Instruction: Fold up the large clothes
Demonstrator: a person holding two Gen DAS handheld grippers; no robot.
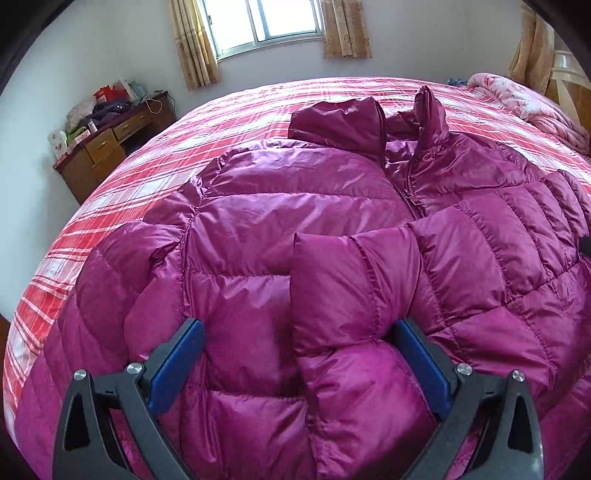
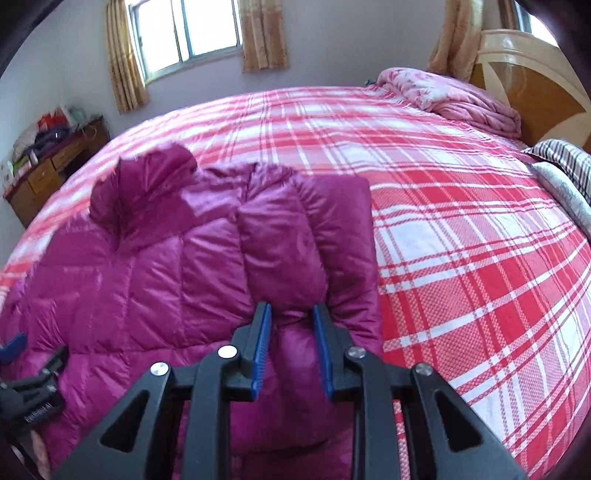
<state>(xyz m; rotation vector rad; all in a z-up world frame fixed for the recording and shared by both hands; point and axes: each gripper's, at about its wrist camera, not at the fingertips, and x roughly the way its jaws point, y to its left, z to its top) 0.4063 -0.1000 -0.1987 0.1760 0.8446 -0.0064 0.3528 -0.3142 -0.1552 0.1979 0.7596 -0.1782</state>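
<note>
The left gripper [image 1: 299, 354] has its blue-padded jaws spread wide, hovering low over the front panel of a magenta down jacket [image 1: 280, 229]; one sleeve [image 1: 354, 295] is folded across the jacket's chest and runs down between the spread fingers, which do not pinch it. The right gripper [image 2: 291, 328] has its jaws drawn in on a puffy fold of the jacket [image 2: 155, 266] at its right side, the quilted fabric bulging up between the blue pads [image 2: 263, 332] so that it is clamped there. At the lower left of the right wrist view the left gripper [image 2: 26, 373] shows, resting over the jacket's lower part. The jacket lies front up on a bed [image 2: 461, 229] covered by a red and white plaid sheet, toward the left side and near edge of the bed, with its zip [image 1: 410, 192] partly done up and its collar and hood [image 1: 343, 122] pointing toward the far edge. At the far right corner of the bed, by the wooden headboard [image 2: 535, 85], lies a bunched pink quilt [image 2: 454, 96], and a striped pillow [image 2: 565, 162] sits at the right edge. Beyond the bed's far left corner stands a wooden dresser [image 1: 107, 147] piled with clothes and boxes, and a curtained window [image 1: 273, 22] is set in the wall behind.
</note>
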